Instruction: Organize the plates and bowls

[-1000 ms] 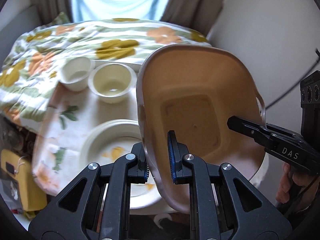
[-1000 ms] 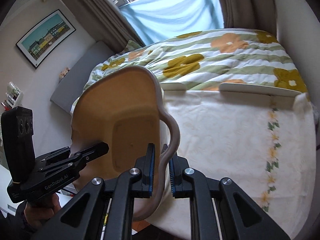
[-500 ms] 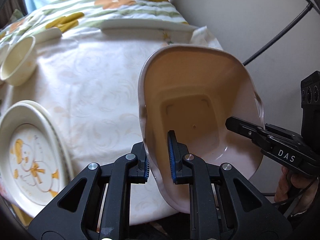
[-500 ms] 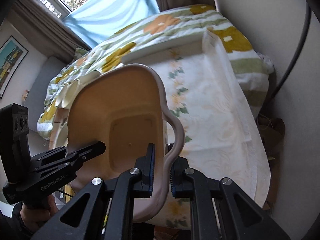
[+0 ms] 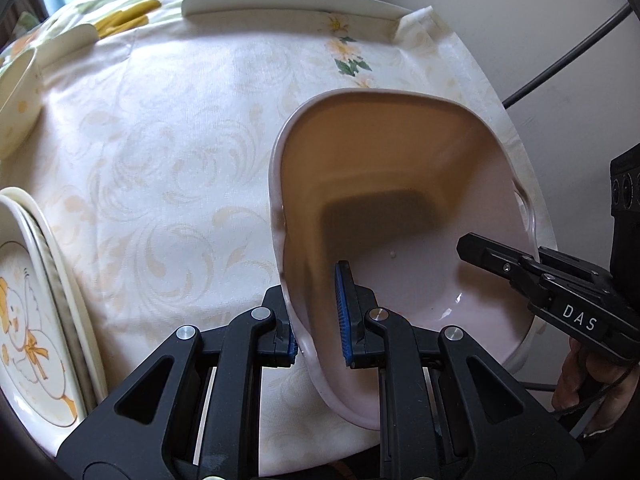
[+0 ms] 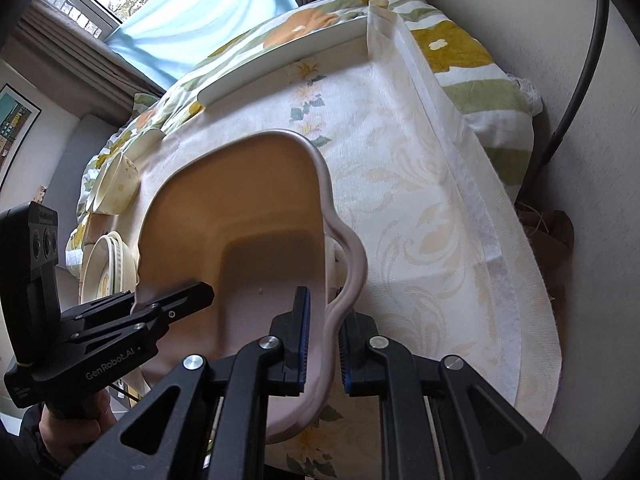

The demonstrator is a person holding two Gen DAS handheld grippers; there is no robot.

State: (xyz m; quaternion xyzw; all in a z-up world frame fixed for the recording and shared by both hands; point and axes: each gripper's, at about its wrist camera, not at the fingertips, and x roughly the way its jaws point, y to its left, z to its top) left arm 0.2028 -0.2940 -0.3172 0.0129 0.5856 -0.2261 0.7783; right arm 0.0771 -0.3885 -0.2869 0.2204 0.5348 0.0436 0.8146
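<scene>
A pale pink plastic basin (image 5: 400, 216) with handle cut-outs is held between both grippers over the right part of the table. My left gripper (image 5: 318, 316) is shut on its left rim. My right gripper (image 6: 322, 344) is shut on its right rim by the handle; the basin (image 6: 240, 240) is empty inside. A stack of cream plates (image 5: 36, 304) with a cartoon print lies at the left, also seen in the right wrist view (image 6: 106, 264). A cream bowl (image 5: 16, 92) sits far left, also in the right wrist view (image 6: 120, 184).
The table carries a cream floral tablecloth (image 5: 160, 152). A white raised edge (image 5: 280, 2) runs along its far side, with a flowered quilt (image 6: 460, 44) behind. A wall and a black cable (image 5: 560, 64) stand close on the right.
Both grippers have carried the basin to the right and down toward the tablecloth, and it has tilted flatter. The plates and bowls have slid to the left edge of view.
</scene>
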